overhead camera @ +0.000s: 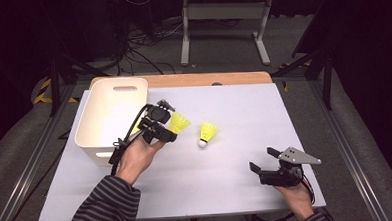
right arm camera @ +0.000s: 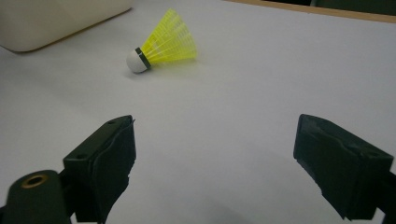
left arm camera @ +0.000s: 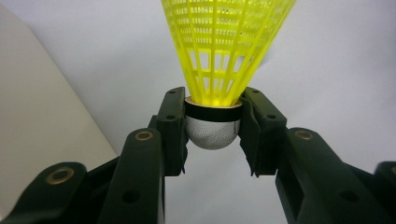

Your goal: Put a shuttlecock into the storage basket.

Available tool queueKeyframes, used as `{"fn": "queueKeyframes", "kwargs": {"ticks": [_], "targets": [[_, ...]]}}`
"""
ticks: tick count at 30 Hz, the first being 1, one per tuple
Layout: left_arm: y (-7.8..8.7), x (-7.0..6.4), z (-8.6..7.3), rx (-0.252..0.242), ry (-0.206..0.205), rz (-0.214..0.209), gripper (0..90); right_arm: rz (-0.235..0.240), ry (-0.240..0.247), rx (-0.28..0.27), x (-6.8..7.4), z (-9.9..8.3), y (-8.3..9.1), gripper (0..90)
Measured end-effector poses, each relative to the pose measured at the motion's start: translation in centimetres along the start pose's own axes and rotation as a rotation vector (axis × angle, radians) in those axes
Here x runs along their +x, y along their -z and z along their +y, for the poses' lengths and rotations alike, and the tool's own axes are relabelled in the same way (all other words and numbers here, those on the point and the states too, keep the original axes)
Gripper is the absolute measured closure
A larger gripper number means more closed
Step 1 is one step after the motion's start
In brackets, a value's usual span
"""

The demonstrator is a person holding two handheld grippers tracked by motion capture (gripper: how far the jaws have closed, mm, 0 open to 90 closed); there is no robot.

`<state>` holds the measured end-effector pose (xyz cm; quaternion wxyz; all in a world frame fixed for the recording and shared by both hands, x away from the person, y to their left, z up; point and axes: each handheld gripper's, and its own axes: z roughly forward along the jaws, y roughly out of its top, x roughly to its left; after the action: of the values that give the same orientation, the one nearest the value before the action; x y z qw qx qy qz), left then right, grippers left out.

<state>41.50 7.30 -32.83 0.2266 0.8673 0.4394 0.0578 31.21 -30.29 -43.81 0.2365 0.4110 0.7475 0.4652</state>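
A yellow shuttlecock with a white cork head is clamped by that head between the jaws of my left gripper, its skirt pointing away from the hand. In the high view this left gripper and its shuttlecock hover beside the right wall of the white bin. A second yellow shuttlecock lies on its side on the white table, also seen as the shuttlecock ahead of my right gripper. That right gripper is open, nothing between its jaws, near the table's front right.
The white bin sits at the table's left rear. A wooden strip runs along the far edge. Metal rails flank the table, and cables and a grey stand are on the floor behind.
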Motion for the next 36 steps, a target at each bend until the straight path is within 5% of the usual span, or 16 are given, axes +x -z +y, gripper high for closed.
{"fn": "queueKeyframes", "kwargs": {"ticks": [36], "targets": [[2.7, 1.7, 0.1, -0.034, 0.035, 0.001, 64.1, 0.001, 0.002, 0.002, 0.1, 0.0, 0.0, 13.4]]}}
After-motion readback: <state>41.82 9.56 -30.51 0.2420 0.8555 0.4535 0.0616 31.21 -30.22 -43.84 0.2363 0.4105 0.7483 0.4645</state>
